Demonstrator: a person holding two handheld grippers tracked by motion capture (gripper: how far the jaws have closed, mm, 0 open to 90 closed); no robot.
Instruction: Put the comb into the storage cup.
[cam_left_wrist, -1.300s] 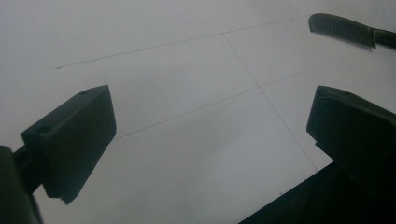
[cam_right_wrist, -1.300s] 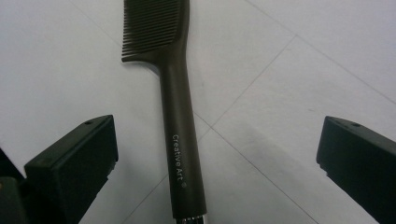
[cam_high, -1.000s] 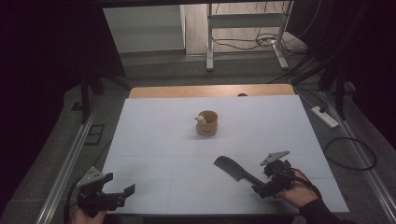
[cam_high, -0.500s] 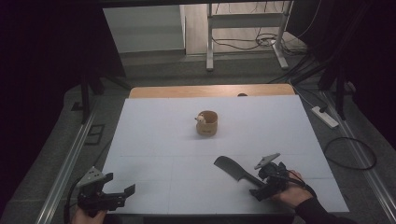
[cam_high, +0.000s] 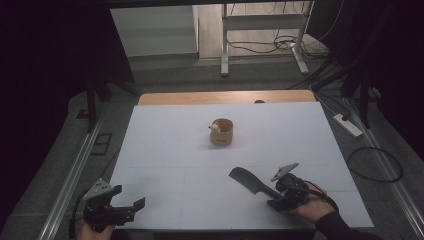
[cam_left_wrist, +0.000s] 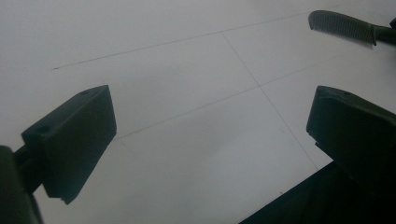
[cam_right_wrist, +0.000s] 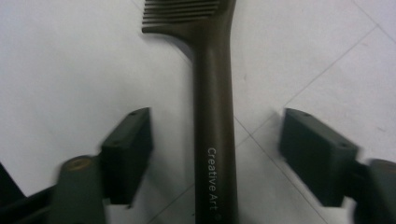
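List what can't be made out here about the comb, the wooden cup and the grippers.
- Comb: right gripper view's top edge cuts its teeth; bottom edge cuts its handle.
- Wooden cup: high view, contents too small to identify.
- Right gripper: jaws blurred, have just been closing, pads not yet on the handle.
- Left gripper: frame edges cut its jaws.

White table (cam_high: 165, 145) with comb (cam_high: 248, 179) and wooden cup (cam_high: 221, 132).

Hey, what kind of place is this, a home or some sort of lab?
Probably a lab recording setup: a white table between floor rails, a power strip with loose cables, and dark curtains around it.
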